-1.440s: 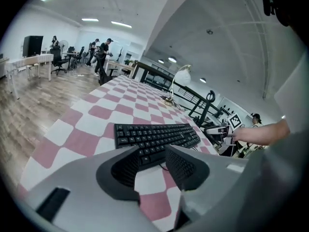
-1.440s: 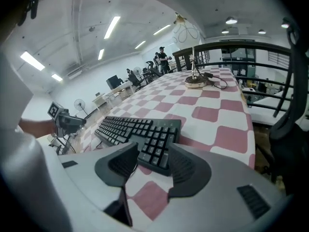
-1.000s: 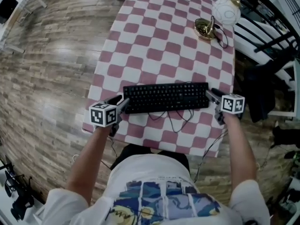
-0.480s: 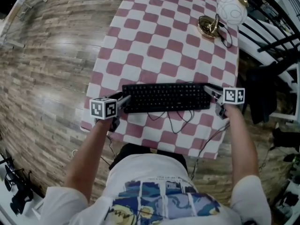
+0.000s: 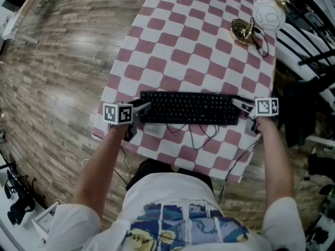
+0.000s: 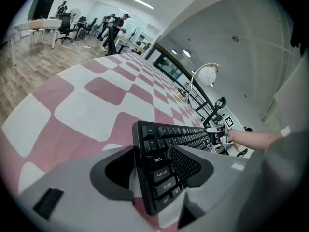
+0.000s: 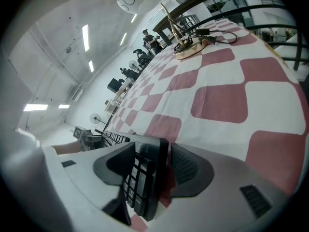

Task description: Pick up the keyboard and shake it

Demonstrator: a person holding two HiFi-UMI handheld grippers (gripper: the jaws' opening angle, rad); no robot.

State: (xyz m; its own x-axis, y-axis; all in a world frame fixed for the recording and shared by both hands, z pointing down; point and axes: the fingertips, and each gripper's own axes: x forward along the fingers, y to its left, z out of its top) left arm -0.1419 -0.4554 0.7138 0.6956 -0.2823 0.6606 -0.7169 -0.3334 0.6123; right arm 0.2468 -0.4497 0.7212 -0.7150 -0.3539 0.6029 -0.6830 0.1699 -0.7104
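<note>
A black keyboard [image 5: 188, 107] lies flat on the pink-and-white checked tablecloth [image 5: 183, 51], near the front edge. My left gripper [image 5: 144, 109] is at its left end. In the left gripper view the jaws are opening and straddle the Tab and Caps Lock end of the keyboard [image 6: 164, 144]. My right gripper [image 5: 236, 104] is at the right end. The right gripper view shows that end of the keyboard [image 7: 145, 178] between wide jaws, with a strip of cloth visible beside one pad. Neither gripper presses on it.
The keyboard's cable [image 5: 201, 132] loops toward the table's front edge. A lamp with a gold base [image 5: 242, 30] and a white globe shade [image 5: 269, 13] stands at the far right corner. Black railings and a chair [image 5: 309, 61] are to the right, wooden floor [image 5: 57, 72] to the left.
Both grippers have stayed at the keyboard's two ends and their jaws have spread wider. The keyboard rests on the cloth in about the same spot.
</note>
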